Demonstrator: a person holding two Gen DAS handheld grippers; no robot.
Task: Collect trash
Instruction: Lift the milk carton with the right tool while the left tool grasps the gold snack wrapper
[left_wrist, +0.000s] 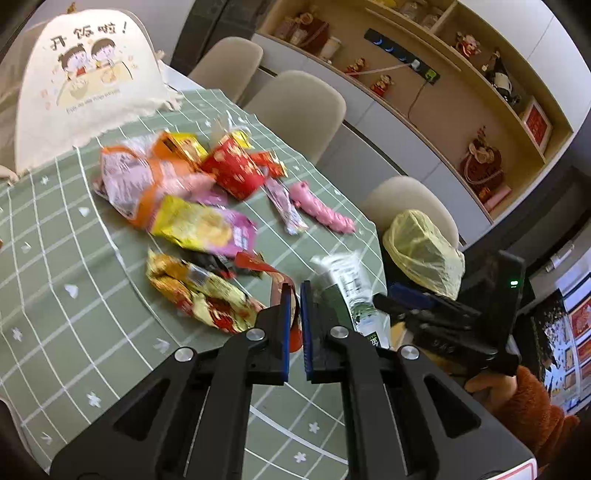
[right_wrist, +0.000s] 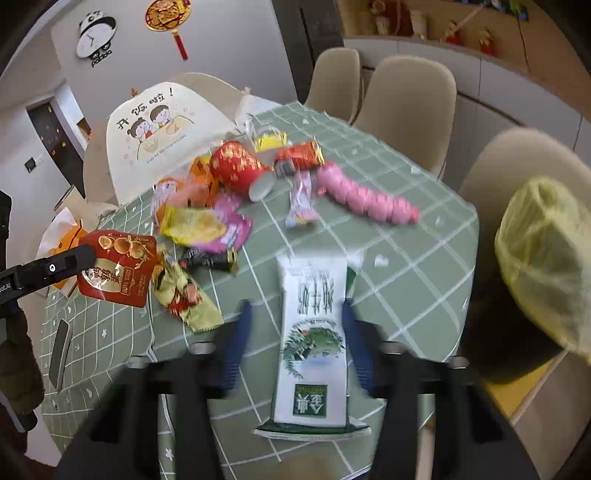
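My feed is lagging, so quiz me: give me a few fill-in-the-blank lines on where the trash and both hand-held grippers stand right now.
1. The left hand-held gripper is shut on a ____ snack pouch.
2. The right hand-held gripper has its jaws ____ around the white milk carton.
3. The bin liner beside the table is ____.

Missing words: red; open; yellow

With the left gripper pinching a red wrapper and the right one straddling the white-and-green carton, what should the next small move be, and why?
Probably close the right gripper on the white-and-green carton: its pads stand open on either side without pressing. The left gripper already holds the red wrapper, and the yellow-lined bin waits just off the table's edge.
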